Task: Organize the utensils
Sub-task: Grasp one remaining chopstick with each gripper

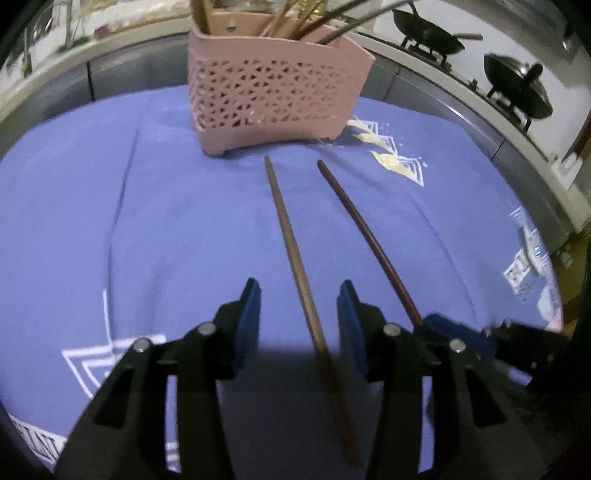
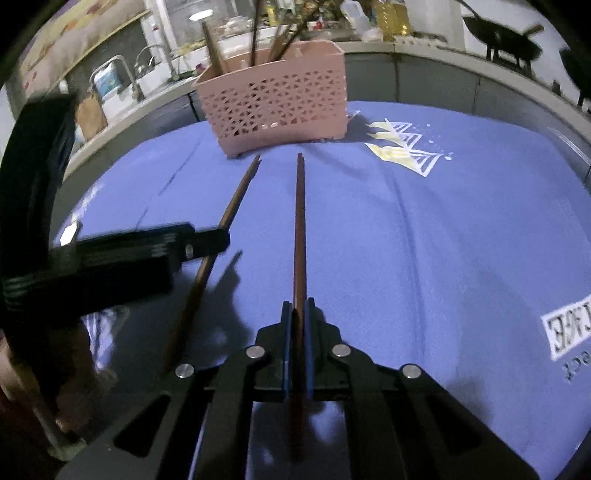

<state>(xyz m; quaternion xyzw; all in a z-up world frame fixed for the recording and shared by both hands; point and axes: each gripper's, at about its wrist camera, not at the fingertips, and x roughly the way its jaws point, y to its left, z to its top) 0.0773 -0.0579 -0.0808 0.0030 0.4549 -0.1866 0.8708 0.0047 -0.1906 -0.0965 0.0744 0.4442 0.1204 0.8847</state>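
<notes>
Two brown chopsticks lie on a blue cloth, tips toward a pink perforated utensil holder (image 1: 273, 92) that holds several sticks. My left gripper (image 1: 298, 295) is open, its blue pads either side of the lighter chopstick (image 1: 291, 243) without touching it. The darker chopstick (image 1: 365, 240) lies to its right. My right gripper (image 2: 298, 306) is shut on the darker chopstick (image 2: 300, 221), which points at the holder (image 2: 277, 99). The lighter chopstick (image 2: 232, 206) lies to the left, partly behind the left gripper's body (image 2: 140, 251).
The blue cloth (image 1: 110, 221) with white and yellow printed patterns covers the table. Black woks (image 1: 428, 33) stand on a stove at the back right. A sink and tap (image 2: 122, 70) are at the back left behind a grey counter edge.
</notes>
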